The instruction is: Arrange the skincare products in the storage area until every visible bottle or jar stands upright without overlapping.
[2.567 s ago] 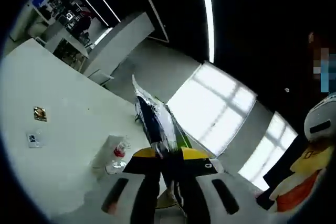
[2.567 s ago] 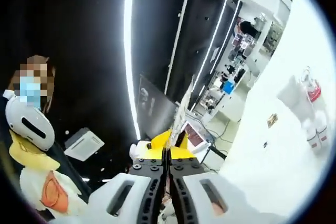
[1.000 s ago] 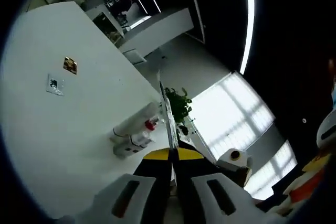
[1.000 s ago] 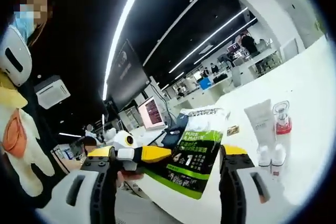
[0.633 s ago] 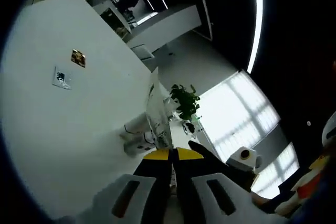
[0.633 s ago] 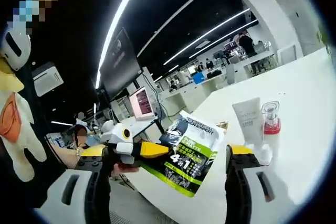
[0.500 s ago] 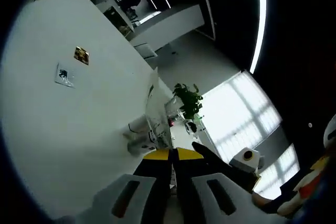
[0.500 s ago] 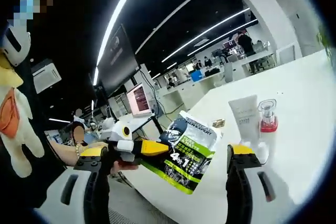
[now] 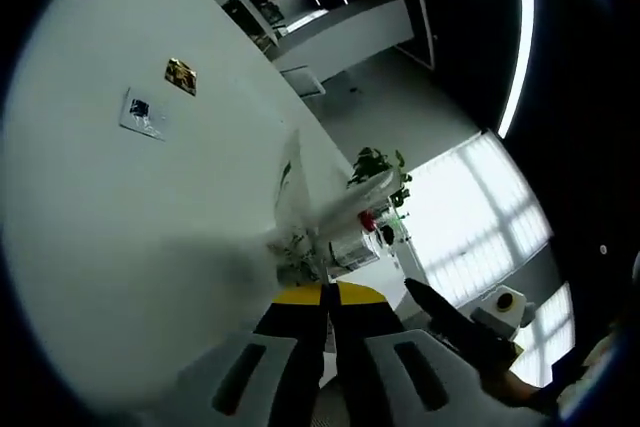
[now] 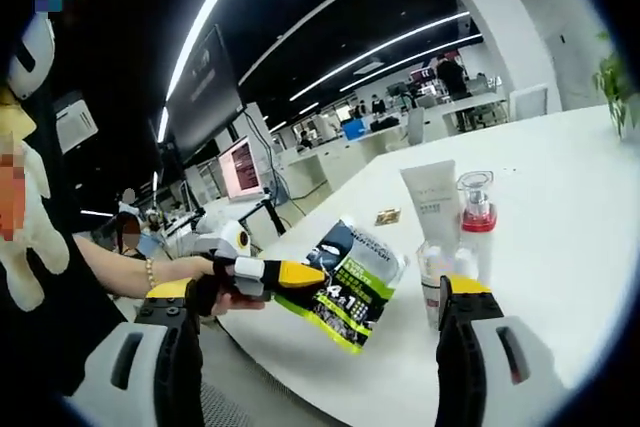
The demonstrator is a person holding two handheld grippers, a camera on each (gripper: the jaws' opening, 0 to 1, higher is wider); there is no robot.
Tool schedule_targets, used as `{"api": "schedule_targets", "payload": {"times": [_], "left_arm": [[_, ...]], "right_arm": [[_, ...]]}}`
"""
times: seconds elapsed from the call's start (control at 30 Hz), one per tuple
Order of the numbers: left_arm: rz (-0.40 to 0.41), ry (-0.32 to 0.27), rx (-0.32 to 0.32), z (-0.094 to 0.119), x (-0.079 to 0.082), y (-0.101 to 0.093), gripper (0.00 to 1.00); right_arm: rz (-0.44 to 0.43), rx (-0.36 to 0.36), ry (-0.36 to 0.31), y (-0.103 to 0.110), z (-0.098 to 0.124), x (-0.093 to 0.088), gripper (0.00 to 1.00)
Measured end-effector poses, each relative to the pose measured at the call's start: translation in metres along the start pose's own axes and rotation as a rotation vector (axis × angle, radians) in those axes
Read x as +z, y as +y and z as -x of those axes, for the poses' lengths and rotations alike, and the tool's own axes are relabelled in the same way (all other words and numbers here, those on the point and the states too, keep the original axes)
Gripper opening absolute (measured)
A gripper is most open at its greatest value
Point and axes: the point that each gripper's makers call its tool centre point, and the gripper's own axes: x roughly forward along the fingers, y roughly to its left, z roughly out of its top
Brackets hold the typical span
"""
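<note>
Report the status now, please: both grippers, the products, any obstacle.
Left gripper shut on green pouch over table. Right gripper open, empty. White tube and red-collared bottle upright. Nothing in the way.

In the left gripper view the pouch (image 9: 292, 209) shows edge-on (a pale sliver), its print unreadable, and it hides the lower parts of the tube (image 9: 350, 203) and bottles (image 9: 352, 247) behind it. In the right gripper view the small bottles (image 10: 438, 269) are blurred, and the right claw's (image 10: 318, 319) finger (image 10: 462, 307) covers their bases.
</note>
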Motion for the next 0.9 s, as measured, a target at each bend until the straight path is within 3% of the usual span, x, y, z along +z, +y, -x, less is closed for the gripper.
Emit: {"api": "schedule_targets", "payload": {"times": [0.33,0.53,0.67,0.9], "left_arm": [[-0.025,0.066,0.063,-0.019,-0.015,0.028,0.0],[-0.034,0.072,0.11,-0.019,-0.013,0.041,0.0],[-0.045,0.067,0.172,-0.023,-0.012,0.06,0.0],[-0.261,0.129,0.295,-0.021,-0.015,0.086,0.05]], "right_arm": [[-0.007,-0.059,0.024,-0.013,0.008,-0.007,0.99],[-0.016,-0.073,0.027,-0.014,0.008,-0.007,0.99],[-0.024,-0.08,0.03,-0.016,0.008,-0.008,0.99],[-0.058,-0.085,0.006,-0.019,0.009,-0.004,0.99]]}}
